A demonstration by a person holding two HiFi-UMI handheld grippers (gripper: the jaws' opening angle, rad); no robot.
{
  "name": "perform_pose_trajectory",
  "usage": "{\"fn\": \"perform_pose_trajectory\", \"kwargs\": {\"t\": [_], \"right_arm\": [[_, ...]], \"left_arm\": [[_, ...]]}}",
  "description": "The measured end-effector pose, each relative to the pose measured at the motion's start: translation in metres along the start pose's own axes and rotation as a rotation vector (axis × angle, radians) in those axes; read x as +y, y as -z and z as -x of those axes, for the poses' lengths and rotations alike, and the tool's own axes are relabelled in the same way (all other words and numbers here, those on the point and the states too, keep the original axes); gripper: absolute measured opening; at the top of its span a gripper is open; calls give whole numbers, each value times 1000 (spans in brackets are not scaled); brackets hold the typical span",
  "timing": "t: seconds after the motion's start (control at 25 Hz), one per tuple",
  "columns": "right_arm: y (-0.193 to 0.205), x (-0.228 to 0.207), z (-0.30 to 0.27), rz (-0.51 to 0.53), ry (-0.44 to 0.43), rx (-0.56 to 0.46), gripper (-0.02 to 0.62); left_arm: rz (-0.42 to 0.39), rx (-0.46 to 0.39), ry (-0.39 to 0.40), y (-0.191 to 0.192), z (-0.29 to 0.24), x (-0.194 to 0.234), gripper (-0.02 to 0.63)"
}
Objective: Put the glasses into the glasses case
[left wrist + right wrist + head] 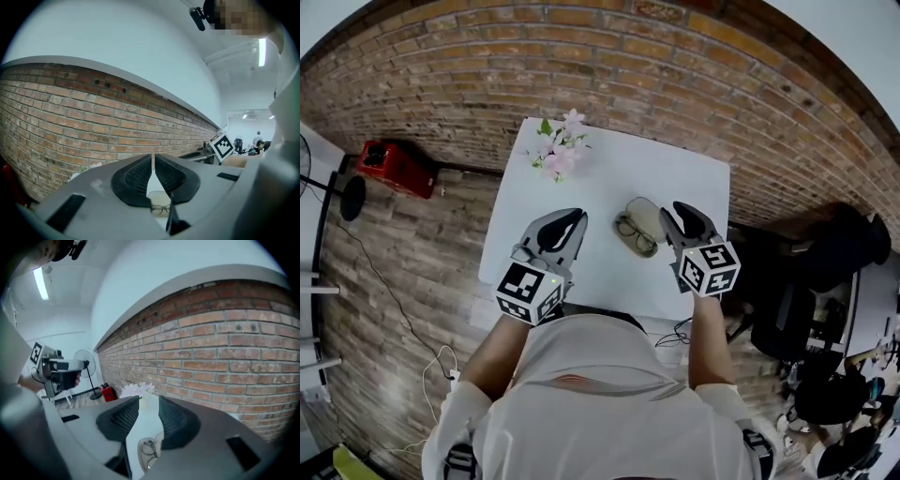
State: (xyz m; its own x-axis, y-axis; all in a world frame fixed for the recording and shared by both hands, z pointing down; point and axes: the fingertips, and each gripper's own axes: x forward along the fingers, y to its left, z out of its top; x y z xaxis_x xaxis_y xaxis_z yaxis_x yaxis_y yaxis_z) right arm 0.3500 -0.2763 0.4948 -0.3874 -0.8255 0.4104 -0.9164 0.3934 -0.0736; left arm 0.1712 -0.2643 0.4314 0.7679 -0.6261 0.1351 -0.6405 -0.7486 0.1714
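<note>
- One pair of dark-rimmed glasses (pixel 636 235) lay folded on the right half of the desk, in the open glasses case; the right gripper view showed them (pixel 148 452) resting inside a shallow beige shell.
- Seen from the head view, their long axis ran slantwise, from upper left to lower right. I could not tell which way the lenses faced.
- There was one glasses case (pixel 649 214), beige and oval, and it lay open. Its other half sat just behind the glasses on the far side, with its long axis roughly parallel to theirs.
- Nothing else was in the case.
- Two grippers were in view, both held over the near edge of the desk and clear of the glasses and case.
- The right gripper (pixel 678 214) was just to the right of the case. Its jaws stood apart and released, with only bare desk showing in the gap (pixel 149 401).
- The left gripper (pixel 567 223) was further off, to the left of the glasses. Its jaws were drawn together to a thin slit (pixel 153 159) and grasped nothing; the glasses (pixel 161 209) showed below and beyond them.
- One white desk (pixel 609 178) carried everything and stood against a brick wall.
- One bunch of pink and white flowers (pixel 560 148) sat at the desk's far left corner, well apart from the case.
- One red object (pixel 394 167) lay on the brick floor to the left of the desk.
</note>
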Motion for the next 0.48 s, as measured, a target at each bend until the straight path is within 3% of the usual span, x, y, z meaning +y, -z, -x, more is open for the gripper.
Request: {"fn": "perform_pose_trajectory", "kwargs": {"t": [0.08,0.2,0.36,0.48], "right_arm": [[-24,3,18,-4,26,-85,178],[-56,13,44,19,54,-215,120],[-81,19,86,53,108,-325,114],[-101,21,103,58,159,-414,69]], "left_arm": [[-12,-16,13,-8,-4,1,32],[-31,-42,31,-20,-8,1,32],[-14,-76,58,-28,-15,-6,32],[-31,-80,71,-39,-17,0,32]]}}
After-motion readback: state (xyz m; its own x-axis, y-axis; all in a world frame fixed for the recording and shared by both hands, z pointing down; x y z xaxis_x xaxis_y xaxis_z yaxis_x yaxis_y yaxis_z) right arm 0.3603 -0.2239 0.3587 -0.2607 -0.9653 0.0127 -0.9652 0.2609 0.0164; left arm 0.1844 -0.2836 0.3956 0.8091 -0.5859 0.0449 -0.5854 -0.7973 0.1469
